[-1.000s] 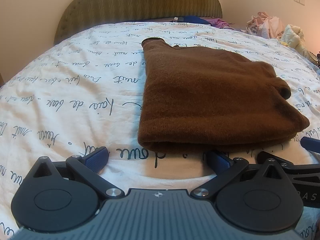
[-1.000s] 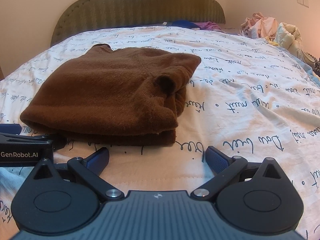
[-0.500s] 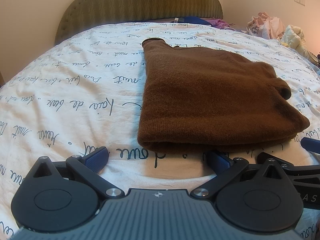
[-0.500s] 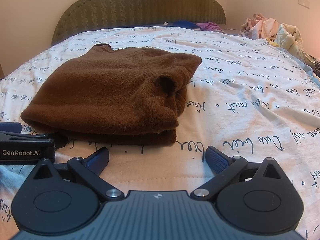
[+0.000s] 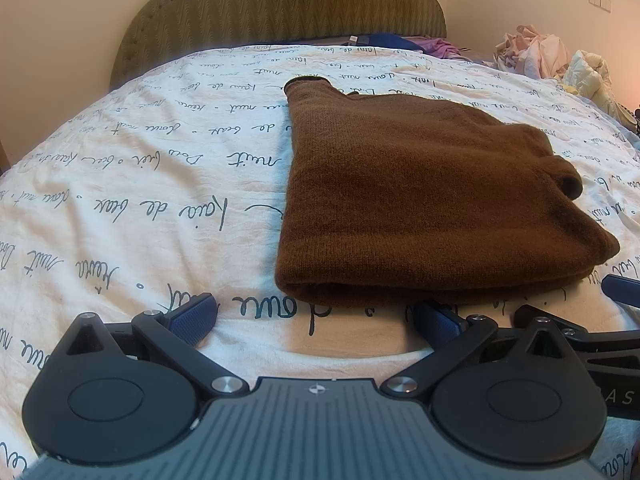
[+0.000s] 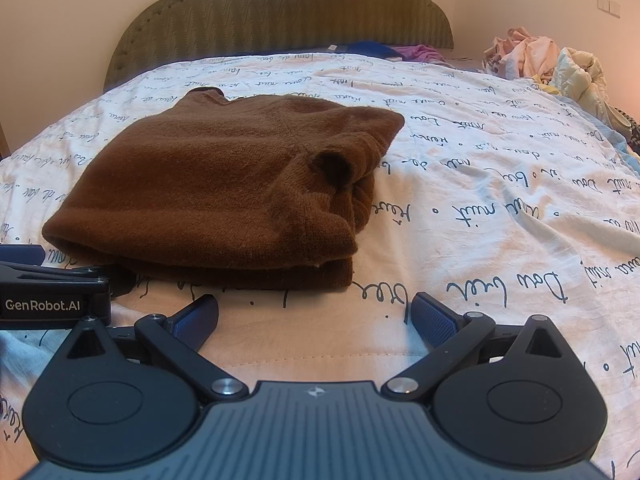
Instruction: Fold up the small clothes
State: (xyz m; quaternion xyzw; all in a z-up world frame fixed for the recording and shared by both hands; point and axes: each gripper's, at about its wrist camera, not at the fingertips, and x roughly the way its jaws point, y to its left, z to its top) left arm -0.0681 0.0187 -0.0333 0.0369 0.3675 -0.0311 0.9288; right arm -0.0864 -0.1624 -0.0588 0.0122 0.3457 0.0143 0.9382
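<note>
On the bed [image 5: 120, 200], our brown sweater [image 5: 420, 200] already sits folded at 1 o'clock of the left gripper [image 5: 314, 316]. Both it and the right gripper [image 6: 314, 316] are spread wide, holding nothing. Looks about done, maybe one tidy-up left.

Warm indoor light, moderately bright, yellowish cast in both wrist views. Soft diffuse illumination, no hard glare. Brown sweater [image 5: 420, 192] throws a narrow soft shadow on the bedsheet [image 5: 140, 184] along its near edge; folds underneath go nearly black. Pinkish glow at far right by the clothes pile [image 6: 560, 60]. Heavy fisheye: headboard [image 6: 280, 12] and bed curve, dark vignette in the corners. Focus sharp mid-frame, sheet lettering readable; far lettering smears. Left tool [image 5: 316, 320] and right tool [image 6: 316, 316] housing matte, only small highlights on the screws.
</note>
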